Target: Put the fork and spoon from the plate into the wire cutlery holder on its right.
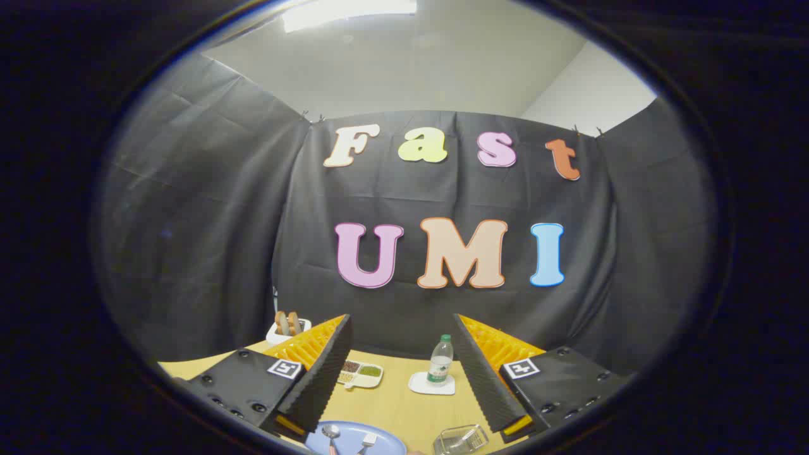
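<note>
Table: wooden table (392, 404) before black cloth.
Fingers: your gripper (401, 373) spread wide, empty.
Cutlery: spoon (330, 433) and fork (368, 441) on blue plate (385, 445), lower centre.
Holder: cutlery holder (460, 439) just right.
Risk: slim handles may slip when pinched.

A water bottle (440, 359) stands upright on a white coaster (431, 384) near the far edge of the bench (398, 404). A divided snack tray (359, 373) lies beside it, and a white holder (287, 328) with brown pieces is at the far left corner.
</note>
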Demonstrator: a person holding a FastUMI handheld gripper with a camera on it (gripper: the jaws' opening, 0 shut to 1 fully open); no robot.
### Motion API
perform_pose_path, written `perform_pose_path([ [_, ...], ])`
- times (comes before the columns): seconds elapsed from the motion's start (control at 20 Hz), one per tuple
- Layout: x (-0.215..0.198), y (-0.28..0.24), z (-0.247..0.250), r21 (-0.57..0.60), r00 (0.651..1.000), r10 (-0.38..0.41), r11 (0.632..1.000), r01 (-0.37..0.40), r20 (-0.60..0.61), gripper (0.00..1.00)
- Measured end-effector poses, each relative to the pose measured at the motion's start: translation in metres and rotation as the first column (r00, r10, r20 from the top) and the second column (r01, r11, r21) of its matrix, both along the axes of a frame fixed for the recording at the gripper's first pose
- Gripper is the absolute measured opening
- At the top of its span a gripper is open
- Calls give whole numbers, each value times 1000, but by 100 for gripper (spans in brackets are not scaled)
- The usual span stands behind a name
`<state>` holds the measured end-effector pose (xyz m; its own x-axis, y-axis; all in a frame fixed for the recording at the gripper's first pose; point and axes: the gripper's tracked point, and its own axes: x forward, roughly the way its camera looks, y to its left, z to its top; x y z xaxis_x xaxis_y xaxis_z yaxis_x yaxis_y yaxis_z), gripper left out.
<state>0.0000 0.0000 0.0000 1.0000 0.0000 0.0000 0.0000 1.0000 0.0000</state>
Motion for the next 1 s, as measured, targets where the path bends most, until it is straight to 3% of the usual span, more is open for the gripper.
perform_pose_path([
  [0.15,2,9,7,63,999,32,997,-32,0,99],
  [1.0,8,27,-11,29,997,57,998,-55,-48,99],
])
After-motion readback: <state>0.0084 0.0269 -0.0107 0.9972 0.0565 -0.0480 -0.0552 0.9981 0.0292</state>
